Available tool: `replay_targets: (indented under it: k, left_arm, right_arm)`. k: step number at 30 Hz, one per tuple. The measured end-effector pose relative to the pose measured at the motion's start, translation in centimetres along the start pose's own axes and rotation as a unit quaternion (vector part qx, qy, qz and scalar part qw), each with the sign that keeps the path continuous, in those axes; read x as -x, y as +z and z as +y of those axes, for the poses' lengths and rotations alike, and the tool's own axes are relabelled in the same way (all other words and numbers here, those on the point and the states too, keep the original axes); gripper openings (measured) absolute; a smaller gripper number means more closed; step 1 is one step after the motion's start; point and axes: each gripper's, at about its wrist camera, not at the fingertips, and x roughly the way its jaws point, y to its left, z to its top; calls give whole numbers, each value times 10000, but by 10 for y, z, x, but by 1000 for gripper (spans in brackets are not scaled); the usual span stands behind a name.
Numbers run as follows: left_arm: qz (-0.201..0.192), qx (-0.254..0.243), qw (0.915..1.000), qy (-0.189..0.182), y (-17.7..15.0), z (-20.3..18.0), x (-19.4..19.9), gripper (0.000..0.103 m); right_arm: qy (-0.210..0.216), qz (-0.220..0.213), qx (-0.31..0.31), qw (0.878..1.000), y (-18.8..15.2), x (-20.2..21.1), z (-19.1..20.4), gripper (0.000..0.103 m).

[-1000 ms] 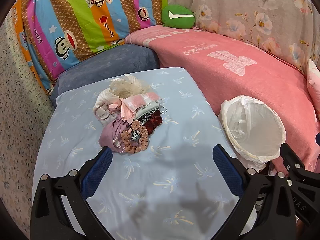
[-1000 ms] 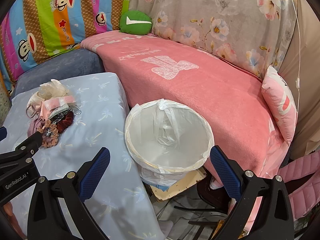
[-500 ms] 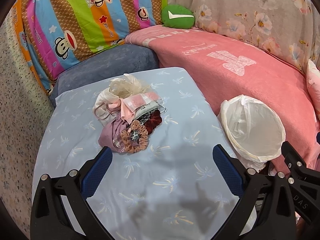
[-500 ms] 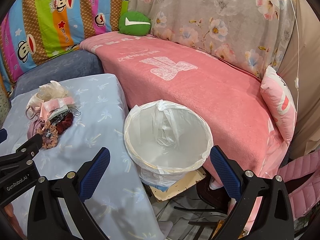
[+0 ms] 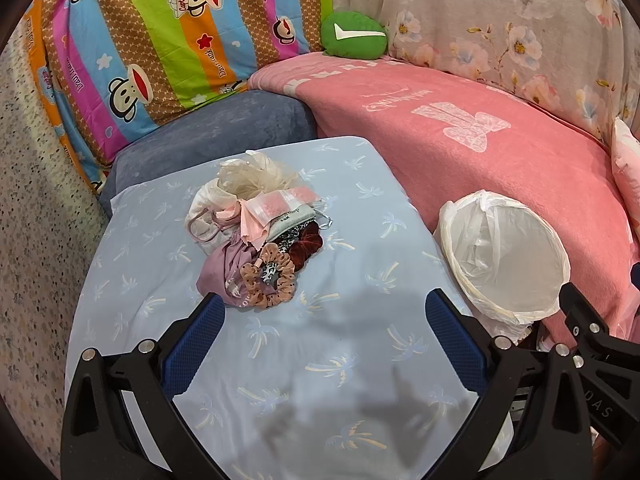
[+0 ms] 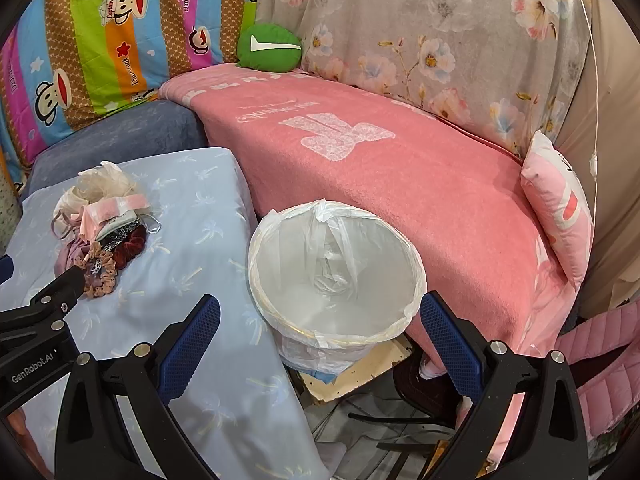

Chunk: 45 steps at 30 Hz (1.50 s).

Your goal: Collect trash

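1. A long seat under a fuzzy pink blanket (image 6: 400, 184) fills the middle.
2. A striped monkey-print cloth (image 5: 160, 40) hangs behind.
3. A grey flowered cloth (image 6: 440, 40) covers the back.
4. A round green pillow (image 6: 268, 46) sits in the corner.

Bright, even light, soft shadows on the blue sheet (image 5: 280, 360), fisheye-bent edges.

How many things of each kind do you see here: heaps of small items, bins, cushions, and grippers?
Heap of small items on the blue table cover: 1
White-lined bin: 1
Cushions: 2, the green cushion and the pink cushion
Grippers: 2, the left gripper and the right gripper, both open
Total: 6
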Motion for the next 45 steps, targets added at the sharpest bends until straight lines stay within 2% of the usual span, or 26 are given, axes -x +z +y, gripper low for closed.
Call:
replay_targets:
  k: [45]
  left_arm:
    - [-90, -29, 9999, -50, 8, 0, -7, 96]
  right_arm:
    - [-25, -63, -97, 9999, 6, -7, 5, 97]
